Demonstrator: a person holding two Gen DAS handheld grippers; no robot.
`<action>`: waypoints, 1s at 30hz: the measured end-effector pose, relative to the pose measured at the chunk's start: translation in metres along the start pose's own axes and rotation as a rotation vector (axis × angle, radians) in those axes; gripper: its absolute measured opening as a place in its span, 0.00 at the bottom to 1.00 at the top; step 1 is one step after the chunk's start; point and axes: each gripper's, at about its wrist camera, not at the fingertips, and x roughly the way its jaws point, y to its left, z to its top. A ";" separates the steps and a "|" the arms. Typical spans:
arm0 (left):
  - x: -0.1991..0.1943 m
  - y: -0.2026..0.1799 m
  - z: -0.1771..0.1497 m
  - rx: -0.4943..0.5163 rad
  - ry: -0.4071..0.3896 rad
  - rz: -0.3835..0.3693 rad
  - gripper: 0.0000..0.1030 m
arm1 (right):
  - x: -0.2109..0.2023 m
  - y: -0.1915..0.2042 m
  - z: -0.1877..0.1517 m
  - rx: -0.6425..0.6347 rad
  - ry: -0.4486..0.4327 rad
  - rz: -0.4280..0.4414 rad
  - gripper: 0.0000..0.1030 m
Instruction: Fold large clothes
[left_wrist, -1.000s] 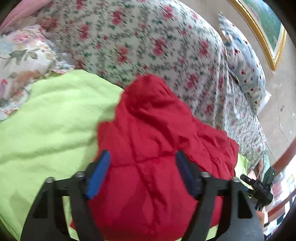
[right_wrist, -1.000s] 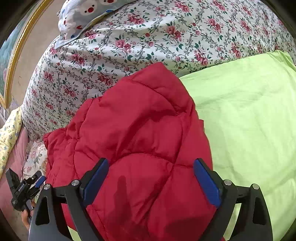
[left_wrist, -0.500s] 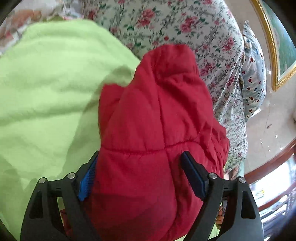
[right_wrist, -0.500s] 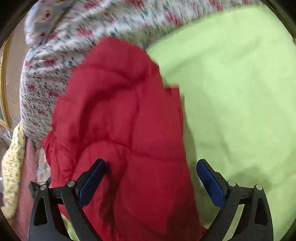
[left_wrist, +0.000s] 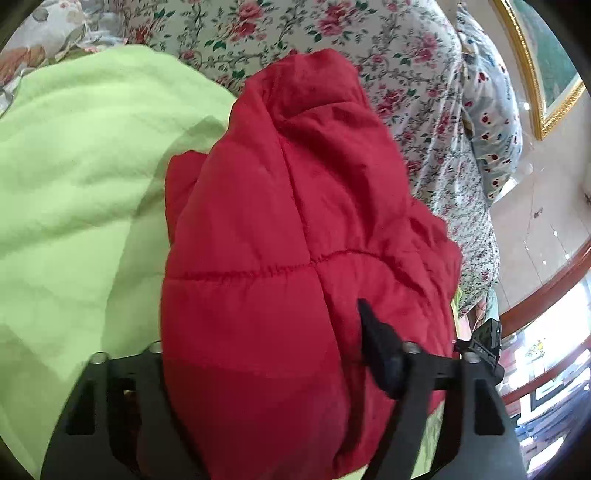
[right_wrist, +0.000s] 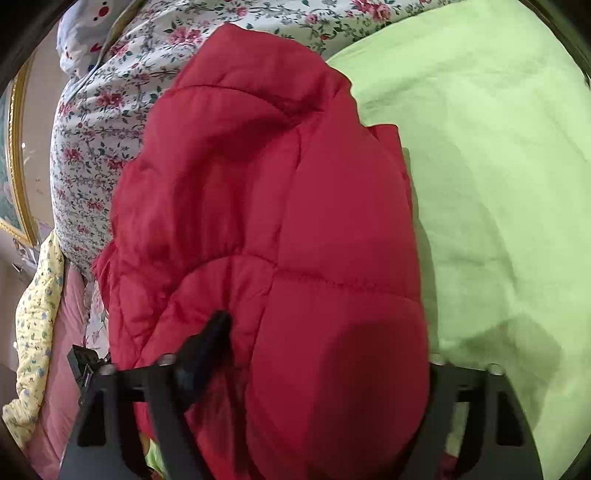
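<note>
likely mid-fold, with the red padded jacket (left_wrist: 295, 203) bundled on the green blanket (left_wrist: 74, 184) and pushed along by both tools

nearest risk: losing the bundle out of the left claw (left_wrist: 266, 321). cause: puffy, springy padding with no firm pinch on it, so prone to ballooning back open once released. same danger at the right claw (right_wrist: 325, 332), where the jacket (right_wrist: 258, 184) swells over one side and hides it

a little further out: loose layers near the stitched seam, apt to slide off each other and spoil the fold. cause: uneven pressing from the two sides, or lifting too soon

further on: dragging the green blanket (right_wrist: 480, 147) along and rucking it under the load. cause: pushing low and flat across soft bedding

farthest: tipping the far end of the jacket onto the floral bed cover (left_wrist: 295, 29), toward the bed's edge and the spotted pillow (left_wrist: 491, 110). cause: overshooting the push

left claw: spread wide, not clenched, straddling the jacket's bulk; one dark finger (left_wrist: 380, 350) pressed against the fabric, the other buried under it. nothing pinched as far as can be judged

right claw: likewise spread wide, released, with one finger (right_wrist: 207, 343) sunk into a crease and the other covered by red padding
</note>
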 end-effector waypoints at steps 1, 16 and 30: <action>-0.004 -0.004 -0.001 0.012 -0.007 0.002 0.61 | -0.004 0.004 -0.002 -0.008 -0.004 -0.001 0.57; -0.106 -0.023 -0.082 0.047 -0.016 -0.018 0.53 | -0.081 0.028 -0.088 -0.012 -0.036 0.073 0.37; -0.140 -0.011 -0.138 0.025 0.069 -0.023 0.53 | -0.111 0.024 -0.153 0.008 0.028 0.091 0.37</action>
